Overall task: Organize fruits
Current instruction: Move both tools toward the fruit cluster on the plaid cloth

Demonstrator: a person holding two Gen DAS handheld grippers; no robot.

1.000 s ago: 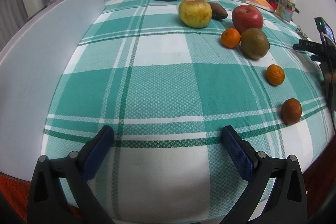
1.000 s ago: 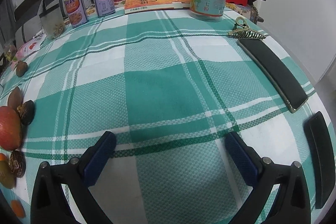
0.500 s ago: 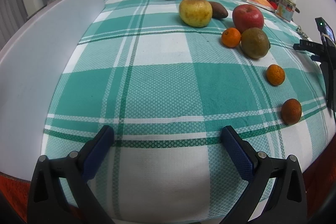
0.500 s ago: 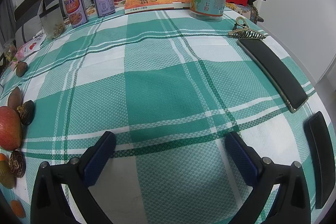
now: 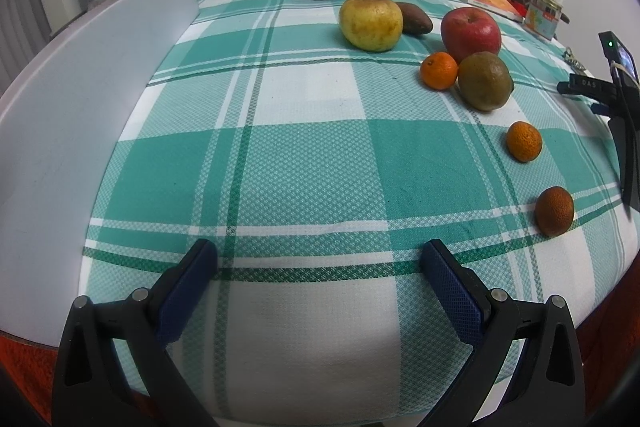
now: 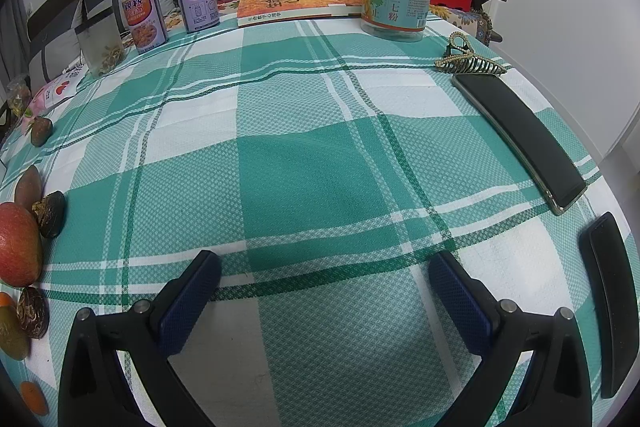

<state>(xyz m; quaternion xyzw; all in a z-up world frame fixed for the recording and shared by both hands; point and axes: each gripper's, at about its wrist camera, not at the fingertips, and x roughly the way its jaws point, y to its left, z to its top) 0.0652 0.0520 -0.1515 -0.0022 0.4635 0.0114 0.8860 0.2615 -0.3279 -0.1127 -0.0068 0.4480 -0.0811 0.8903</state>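
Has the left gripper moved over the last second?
Barely. The left gripper sits open above the same green stripe of the tablecloth; the yellow apple has only drifted very slightly in view.

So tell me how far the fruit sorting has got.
Nothing looks done: the yellow apple, red apple, green-brown fruit and three oranges lie scattered on the cloth. Nothing is in hand; the left tool and right tool are open and empty. All the sorting is left.
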